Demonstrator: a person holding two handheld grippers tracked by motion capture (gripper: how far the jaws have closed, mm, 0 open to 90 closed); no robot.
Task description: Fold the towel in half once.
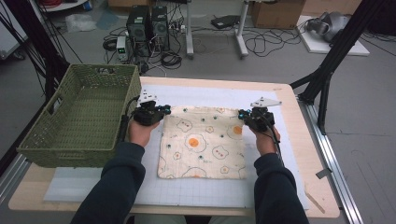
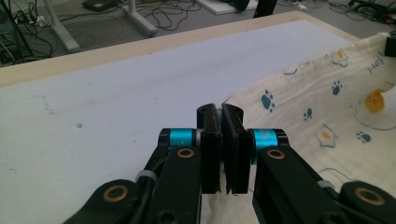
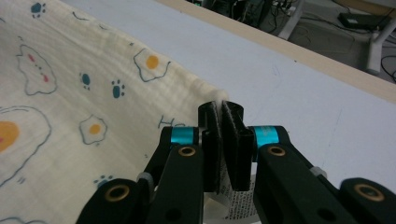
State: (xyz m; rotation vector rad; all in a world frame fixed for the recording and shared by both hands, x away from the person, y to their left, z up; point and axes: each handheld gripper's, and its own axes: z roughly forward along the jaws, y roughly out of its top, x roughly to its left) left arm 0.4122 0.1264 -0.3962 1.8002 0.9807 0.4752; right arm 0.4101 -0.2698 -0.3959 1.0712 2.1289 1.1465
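A cream cloth (image 1: 201,142) printed with fried eggs and paw marks lies spread on the white mat. My left gripper (image 1: 164,111) is shut on its far left corner, and my right gripper (image 1: 243,115) is shut on its far right corner. In the left gripper view the jaws of that gripper (image 2: 223,112) pinch the cloth (image 2: 327,121) edge, which runs off to the right, slightly lifted. In the right gripper view the cloth (image 3: 84,102) corner pokes out between the closed jaws of that gripper (image 3: 220,108).
A green woven basket (image 1: 46,135) stands on the table's left side, close to my left hand. The white mat (image 1: 210,191) covers the wooden table (image 1: 317,186). Beyond the far edge are computer towers (image 1: 148,25), cables and table legs on the floor.
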